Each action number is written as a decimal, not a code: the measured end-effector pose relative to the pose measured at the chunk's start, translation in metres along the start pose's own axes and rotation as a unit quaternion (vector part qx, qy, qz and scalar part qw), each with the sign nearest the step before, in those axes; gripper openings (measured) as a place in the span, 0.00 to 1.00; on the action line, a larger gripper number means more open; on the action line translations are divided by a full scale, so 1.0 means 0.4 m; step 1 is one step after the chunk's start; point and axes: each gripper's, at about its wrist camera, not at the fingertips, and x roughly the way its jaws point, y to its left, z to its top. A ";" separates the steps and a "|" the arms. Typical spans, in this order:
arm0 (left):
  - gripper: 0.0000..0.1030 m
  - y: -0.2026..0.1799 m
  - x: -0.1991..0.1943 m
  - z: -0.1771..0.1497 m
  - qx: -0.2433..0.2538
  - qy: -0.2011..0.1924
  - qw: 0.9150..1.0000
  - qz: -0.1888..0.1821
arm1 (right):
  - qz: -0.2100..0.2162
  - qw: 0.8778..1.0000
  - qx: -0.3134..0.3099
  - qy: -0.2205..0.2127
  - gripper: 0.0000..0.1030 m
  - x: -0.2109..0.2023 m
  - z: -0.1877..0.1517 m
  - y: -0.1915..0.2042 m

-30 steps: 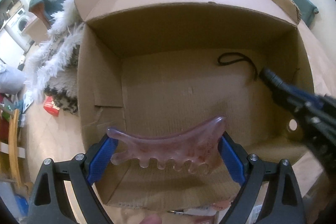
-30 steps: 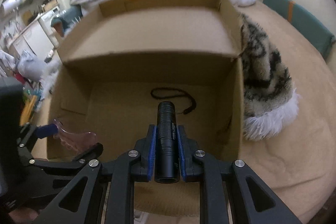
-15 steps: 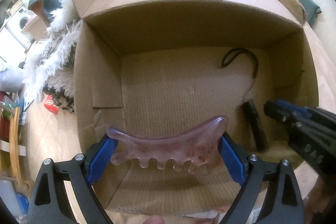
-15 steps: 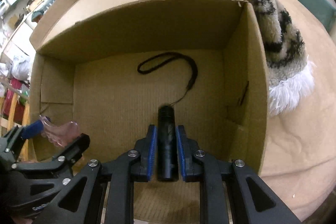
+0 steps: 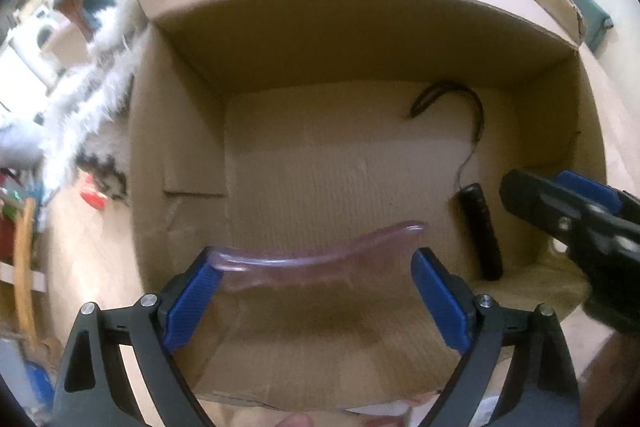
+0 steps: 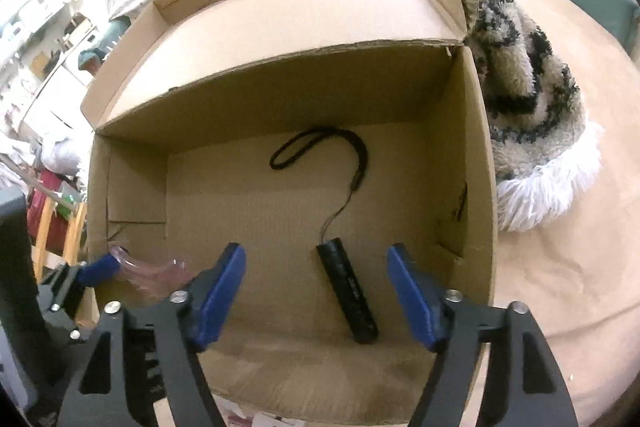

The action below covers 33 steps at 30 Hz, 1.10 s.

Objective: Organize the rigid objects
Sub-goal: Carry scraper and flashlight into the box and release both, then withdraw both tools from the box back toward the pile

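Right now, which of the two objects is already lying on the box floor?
The black flashlight, lying beside the right wall; the pink scraper hangs between the left hand-held gripper's opening jaws.

The open corrugated cardboard box (image 6: pixel 132 187) is plain brown with an orange tape strip. The cylindrical metal flashlight (image 6: pixel 348 297) and its looped wrist cord (image 6: pixel 320 143) are black. The curved translucent comb-edged scraper (image 5: pixel 316 259) is pink. The shaggy fur throw (image 6: pixel 528 99) is cream with black blotches.

I've let go: my right gripper (image 6: pixel 316 291) jaws are opening, and the flashlight (image 6: pixel 347 294) now lies loose on the box (image 6: pixel 132 195) floor. The pink comb (image 5: pixel 316 261) blurs as my left gripper (image 5: pixel 316 291) opens.
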 end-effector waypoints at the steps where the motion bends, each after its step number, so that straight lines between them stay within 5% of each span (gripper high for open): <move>1: 0.99 0.004 0.000 -0.002 -0.003 0.001 1.000 -0.002 | 0.005 1.000 0.002 -0.008 0.97 -0.006 0.002 0.001; 14: 0.99 0.031 -0.024 0.001 -0.024 -0.007 1.000 -0.014 | 0.003 0.999 0.005 -0.032 1.00 -0.034 0.016 0.000; 26: 0.99 0.035 -0.163 -0.032 0.005 -0.035 0.999 -0.014 | 0.026 0.997 0.043 -0.058 1.00 -0.099 0.008 -0.034; 33: 0.99 0.096 -0.213 -0.057 -0.045 -0.022 0.999 -0.007 | 0.035 0.997 0.033 -0.068 1.00 -0.163 -0.024 -0.027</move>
